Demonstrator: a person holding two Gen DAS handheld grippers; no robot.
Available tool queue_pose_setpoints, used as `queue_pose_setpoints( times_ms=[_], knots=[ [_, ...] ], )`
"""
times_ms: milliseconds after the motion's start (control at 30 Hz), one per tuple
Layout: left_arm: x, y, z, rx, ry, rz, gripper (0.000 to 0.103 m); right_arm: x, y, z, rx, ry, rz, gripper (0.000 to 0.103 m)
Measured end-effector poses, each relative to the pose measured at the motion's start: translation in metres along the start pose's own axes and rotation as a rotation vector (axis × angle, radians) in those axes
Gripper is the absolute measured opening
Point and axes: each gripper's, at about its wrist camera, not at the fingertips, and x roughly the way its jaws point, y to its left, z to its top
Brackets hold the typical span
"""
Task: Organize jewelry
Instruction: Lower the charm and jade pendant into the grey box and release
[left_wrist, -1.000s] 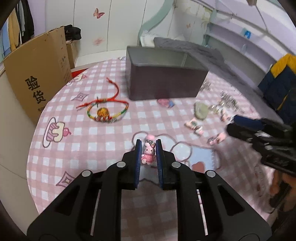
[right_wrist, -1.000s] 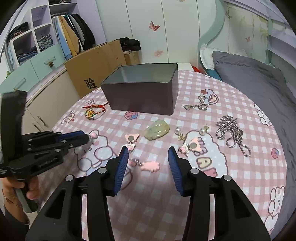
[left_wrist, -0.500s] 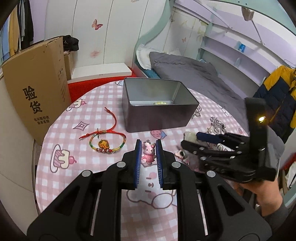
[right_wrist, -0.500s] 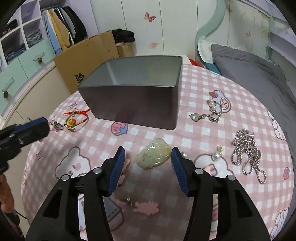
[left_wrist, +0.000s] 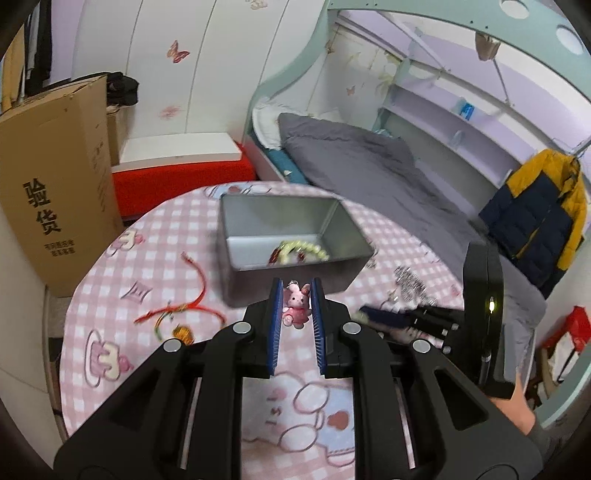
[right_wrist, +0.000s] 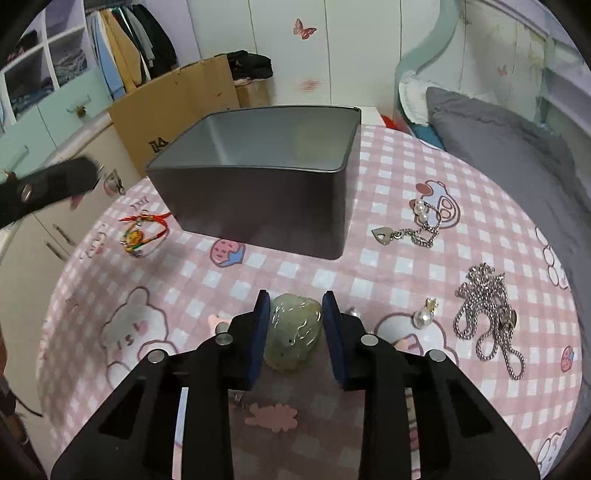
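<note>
Two grippers work above the pink checked table (right_wrist: 388, 266): the left gripper (left_wrist: 295, 306) clamps a pink bunny charm (left_wrist: 295, 304) near the grey tin (left_wrist: 258, 218), while the right gripper (right_wrist: 295, 314) (jaws just closing) brackets a pale green stone pendant (right_wrist: 293, 334) lying on the cloth.

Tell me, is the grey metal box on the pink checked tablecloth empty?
No, the left wrist view shows a pale green bead bracelet lying inside the grey metal box, near its front wall.

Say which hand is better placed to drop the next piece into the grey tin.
Left, probably. The left gripper already holds the pink bunny charm lifted just short of the grey tin. The right gripper has just been closing around the green jade pendant, which lies on the tablecloth.
</note>
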Motion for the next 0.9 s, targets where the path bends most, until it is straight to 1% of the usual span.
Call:
queue_pose_setpoints(
  times_ms=[167, 267, 367, 500, 600, 667, 800, 900],
  knots=[
    [0.007, -0.010, 0.019, 0.019, -0.010, -0.027, 0.015, -0.011, -0.004, -0.001, 0.003, -0.025, 0.008, 0.027],
    [0.009, -0.015, 0.025, 0.026, -0.014, -0.047, 0.015, -0.020, -0.006, 0.003, 0.010, -0.045, 0.028, 0.027],
    [0.016, -0.014, 0.035, 0.011, -0.010, -0.072, 0.015, -0.041, -0.008, 0.015, 0.021, -0.106, 0.068, 0.027],
    [0.032, -0.007, 0.048, -0.020, 0.014, -0.094, 0.015, -0.054, -0.009, 0.043, 0.031, -0.170, 0.102, 0.027],
    [0.048, -0.003, 0.053, -0.037, 0.046, -0.083, 0.016, -0.051, -0.010, 0.065, 0.034, -0.195, 0.118, 0.027],
    [0.061, 0.001, 0.057, -0.045, 0.068, -0.067, 0.016, -0.044, -0.012, 0.076, 0.042, -0.190, 0.145, 0.027],
    [0.081, 0.010, 0.059, -0.062, 0.109, -0.049, 0.016, -0.018, -0.012, 0.094, 0.039, -0.156, 0.165, 0.027],
    [0.093, 0.015, 0.058, -0.079, 0.139, -0.038, 0.016, -0.003, -0.011, 0.099, 0.026, -0.131, 0.173, 0.027]
  ],
)
